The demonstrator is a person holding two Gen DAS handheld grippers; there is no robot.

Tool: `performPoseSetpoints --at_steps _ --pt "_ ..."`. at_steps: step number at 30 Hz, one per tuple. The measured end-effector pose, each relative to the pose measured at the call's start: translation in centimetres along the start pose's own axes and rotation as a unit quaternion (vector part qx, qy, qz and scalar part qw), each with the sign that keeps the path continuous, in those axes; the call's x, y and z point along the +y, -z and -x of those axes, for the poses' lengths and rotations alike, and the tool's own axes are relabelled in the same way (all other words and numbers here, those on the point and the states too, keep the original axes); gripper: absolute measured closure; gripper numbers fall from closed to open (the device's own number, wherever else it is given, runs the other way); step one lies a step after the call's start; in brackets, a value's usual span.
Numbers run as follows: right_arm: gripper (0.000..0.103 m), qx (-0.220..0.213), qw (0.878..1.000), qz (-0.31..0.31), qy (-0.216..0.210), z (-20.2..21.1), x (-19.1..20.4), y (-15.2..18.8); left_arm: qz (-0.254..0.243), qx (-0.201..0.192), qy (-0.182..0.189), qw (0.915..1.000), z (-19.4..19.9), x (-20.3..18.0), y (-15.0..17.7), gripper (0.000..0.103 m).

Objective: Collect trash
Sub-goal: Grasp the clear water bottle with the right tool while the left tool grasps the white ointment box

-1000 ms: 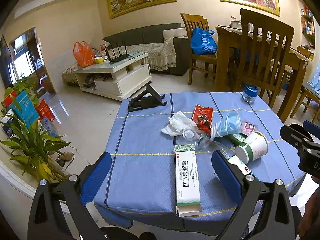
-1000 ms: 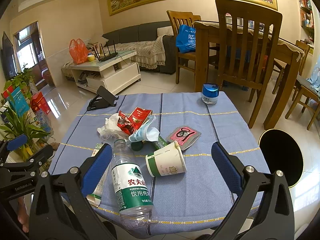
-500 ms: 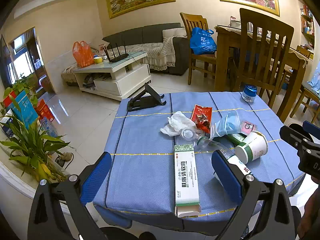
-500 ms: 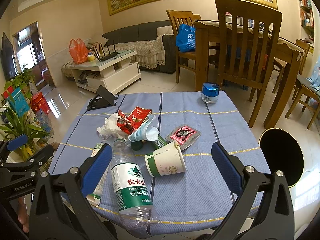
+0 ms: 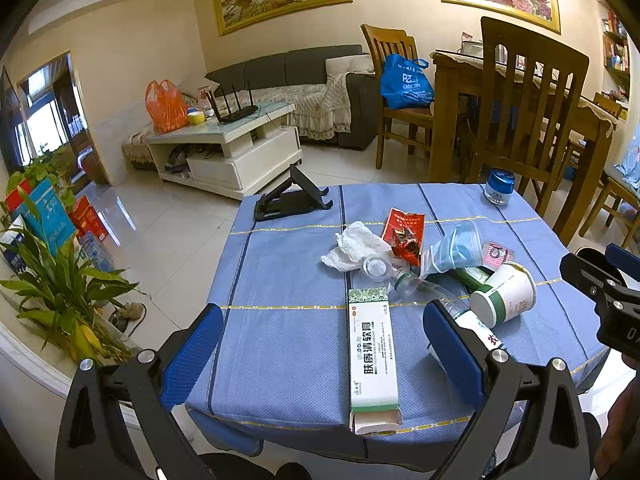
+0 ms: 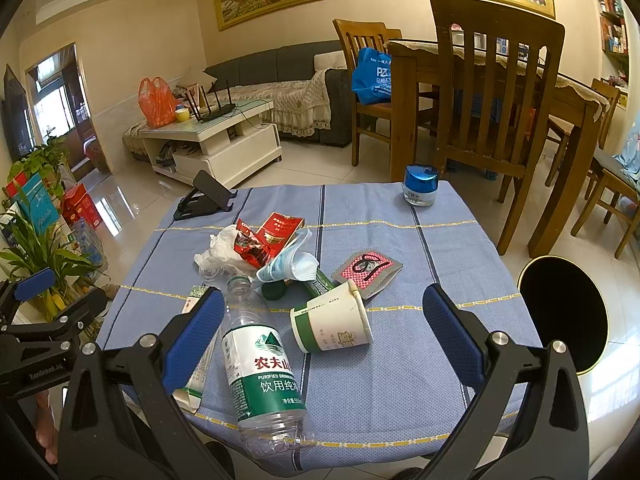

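Trash lies on a blue-clothed table point(image 5: 280, 280) point(image 6: 440, 248): a long white-and-green ointment box point(image 5: 372, 356), an empty water bottle point(image 6: 262, 368) point(image 5: 424, 292), a tipped paper cup point(image 6: 334, 322) point(image 5: 504, 298), crumpled tissue point(image 5: 356, 246) point(image 6: 218, 250), a red snack wrapper point(image 5: 404, 234) point(image 6: 268, 236), a blue face mask point(image 6: 290, 264) point(image 5: 456, 246) and a pink sachet point(image 6: 366, 268). My left gripper point(image 5: 320, 344) hovers open at the near edge, the box between its fingers' line of sight. My right gripper point(image 6: 322, 334) is open above the bottle and cup, holding nothing.
A round black bin point(image 6: 564, 308) stands on the floor right of the table. A black phone stand point(image 5: 292, 198) and a blue-lidded jar point(image 6: 420, 190) sit at the far side. Wooden chairs point(image 6: 492, 92), a white coffee table point(image 5: 232, 140) and potted plants point(image 5: 60, 292) surround it.
The left view has crept slightly right, so the table contents sit a little further left. The right view is nearly unchanged. Both grippers stay open.
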State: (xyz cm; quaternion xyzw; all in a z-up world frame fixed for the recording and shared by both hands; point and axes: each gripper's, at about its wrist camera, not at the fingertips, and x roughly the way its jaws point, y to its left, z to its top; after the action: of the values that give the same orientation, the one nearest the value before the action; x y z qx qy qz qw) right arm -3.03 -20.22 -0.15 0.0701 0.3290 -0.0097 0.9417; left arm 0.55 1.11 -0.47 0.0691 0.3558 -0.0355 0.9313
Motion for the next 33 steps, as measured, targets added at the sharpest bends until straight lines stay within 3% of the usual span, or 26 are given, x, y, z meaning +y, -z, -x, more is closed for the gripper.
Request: performPoseSetpoints --at_steps 5,8,10,14,17,21,23,27,30,32,33 --pt "0.005 -0.002 1.000 0.007 -0.019 0.1 0.4 0.1 -0.004 0.004 -0.007 1.0000 -0.5 0.8 -0.4 0.006" --pt "0.005 0.014 0.997 0.030 -0.067 -0.3 1.0 0.5 0.001 0.004 -0.017 0.9998 -0.9 2.5 -0.8 0.006" --pt "0.005 0.050 0.991 0.056 -0.107 -1.4 2.1 1.0 0.009 0.008 -0.026 0.9996 -1.5 4.0 -1.3 0.006" --pt "0.005 0.110 0.982 0.111 -0.105 -4.6 4.4 2.4 0.040 0.043 -0.021 0.9980 -4.3 8.1 -1.9 0.006" --pt "0.005 0.154 0.968 0.127 -0.153 -6.4 5.9 3.3 0.051 0.064 -0.032 0.9962 -6.3 10.6 -1.9 0.006" --pt "0.012 0.173 0.962 0.178 -0.110 -8.3 8.0 4.0 0.041 0.073 -0.038 0.9958 -8.2 13.2 -1.5 0.006" --pt "0.025 0.201 0.955 0.186 -0.113 -9.7 8.8 4.7 0.033 0.077 -0.042 0.9956 -8.8 14.0 -1.3 0.006" --pt "0.026 0.235 0.947 0.198 -0.098 -12.0 9.1 5.5 0.045 0.100 -0.038 0.9932 -10.0 15.8 -0.5 0.006" --pt "0.028 0.253 0.941 0.204 -0.094 -13.8 9.3 5.7 0.073 0.131 0.002 0.9887 -11.3 16.7 0.2 0.006" --pt "0.041 0.258 0.938 0.217 -0.077 -14.3 9.4 5.7 0.084 0.144 0.028 0.9856 -11.6 16.8 0.5 0.006" --pt "0.041 0.259 0.938 0.216 -0.080 -14.5 9.5 5.6 0.087 0.146 0.037 0.9847 -11.6 16.7 0.6 0.006"
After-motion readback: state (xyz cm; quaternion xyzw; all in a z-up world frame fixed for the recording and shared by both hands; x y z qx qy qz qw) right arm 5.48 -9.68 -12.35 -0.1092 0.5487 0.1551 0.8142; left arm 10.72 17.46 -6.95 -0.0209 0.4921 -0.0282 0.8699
